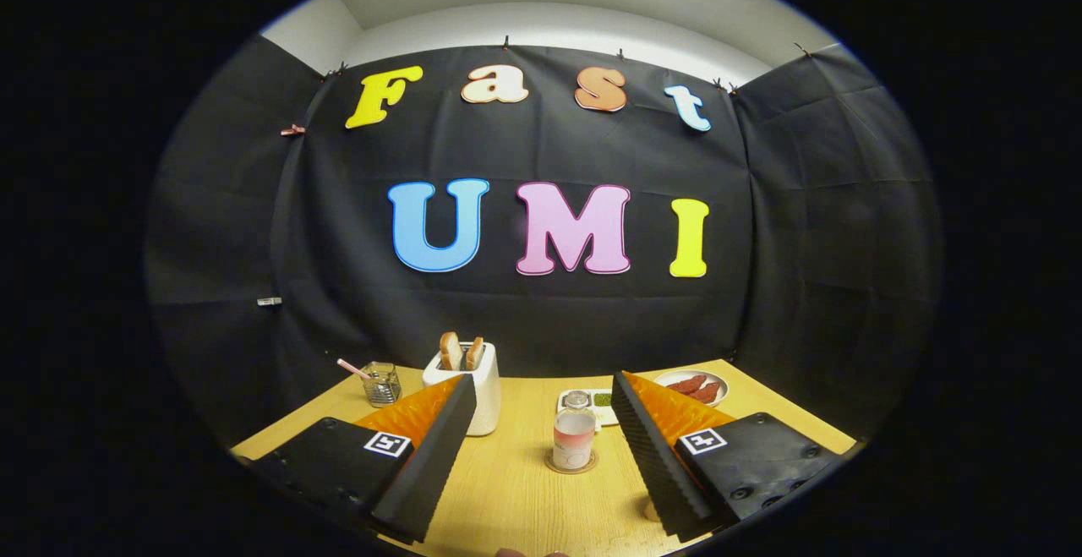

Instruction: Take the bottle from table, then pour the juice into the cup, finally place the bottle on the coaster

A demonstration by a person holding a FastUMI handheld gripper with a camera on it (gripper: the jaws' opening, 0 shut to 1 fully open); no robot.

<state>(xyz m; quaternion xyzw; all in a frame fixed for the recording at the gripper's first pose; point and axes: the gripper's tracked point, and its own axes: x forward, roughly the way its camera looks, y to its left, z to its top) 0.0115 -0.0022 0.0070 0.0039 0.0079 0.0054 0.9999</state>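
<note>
Far out past the left finger (439, 447), near the black cloth wall (811, 270), stands a small clear glass cup (382, 384) with a pale pink-tipped straw or stick (353, 368) leaning out of it; what the glass holds is too small to tell. Next along, just beyond the left finger's tip and partly covered by it, sits a white two-slot toaster (482, 392) with two slices of browned toast (461, 352) standing up out of its slots. The left finger carries a square black-and-white marker tag (388, 444) on its base; its pattern is not readable as writing.

The gripper (541, 439) hangs above the light wooden tabletop (516, 489) with its fingers spread wide apart, holding nothing. Between them, a little ahead of the tips, the small clear bottle (574, 436) with a clear cap stands upright on a round brown coaster (571, 464), touching neither finger. It holds pinkish juice in its lower part. A pale band runs around its body, but any print there is too blurred to read.

Just behind the bottle lies a small white rectangular dish (598, 401) with something green in it, half hidden by the bottle and the right finger (651, 447). Beyond the right finger's tip rests a white round plate (693, 386) bearing reddish strips of food, its near rim cut off by the finger. The right finger bears a matching marker tag (703, 440).
</note>
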